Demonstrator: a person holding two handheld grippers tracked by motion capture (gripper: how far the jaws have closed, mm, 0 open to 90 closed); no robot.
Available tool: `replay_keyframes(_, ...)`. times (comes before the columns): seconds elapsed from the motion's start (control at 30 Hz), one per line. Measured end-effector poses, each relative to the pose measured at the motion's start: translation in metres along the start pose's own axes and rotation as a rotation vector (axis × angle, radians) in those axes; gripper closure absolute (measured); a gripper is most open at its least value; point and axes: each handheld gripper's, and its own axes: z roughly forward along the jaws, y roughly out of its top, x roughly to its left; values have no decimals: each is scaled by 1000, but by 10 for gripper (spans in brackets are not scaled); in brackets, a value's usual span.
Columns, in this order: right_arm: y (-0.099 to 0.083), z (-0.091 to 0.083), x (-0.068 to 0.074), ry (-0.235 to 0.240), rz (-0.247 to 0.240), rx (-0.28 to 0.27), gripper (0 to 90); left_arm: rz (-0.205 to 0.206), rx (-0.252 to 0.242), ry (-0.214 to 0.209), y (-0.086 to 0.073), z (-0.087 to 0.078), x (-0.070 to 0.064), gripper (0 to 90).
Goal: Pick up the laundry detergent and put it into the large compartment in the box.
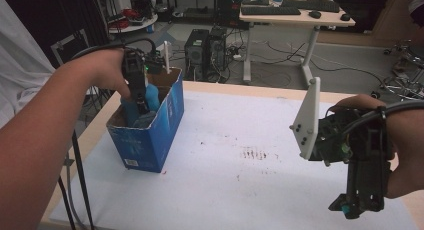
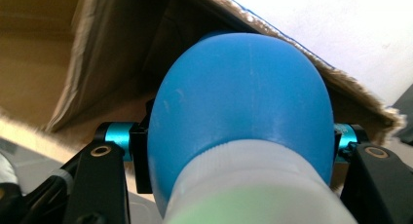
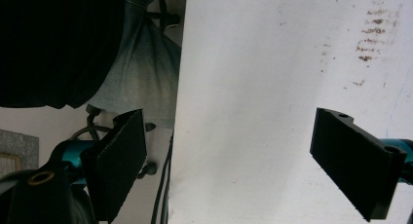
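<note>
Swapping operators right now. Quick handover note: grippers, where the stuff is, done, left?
Left gripper: down in the open blue cardboard box, shut on the blue bottle; fingers press both its sides.
Right gripper: open, holding nothing, above the white table cover at the near right.
Things: the box stands at the table's left side; the bottle is partly inside it, top end sticking above the rim.
Done: bottle is gripped.
Left: I cannot tell from here whether it is going in or coming out; finish that move, probably steadying the box with the free gripper.
</note>
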Motion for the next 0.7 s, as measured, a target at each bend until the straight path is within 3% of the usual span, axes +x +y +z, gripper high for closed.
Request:
replay_keyframes(0.43, 2, 3, -4, 15, 6, 12, 127, 98, -3, 5, 0, 19, 0, 390)
replay_keyframes(0.7, 3, 4, -5, 18, 11, 19, 127, 97, 3, 6, 0, 28, -1, 389)
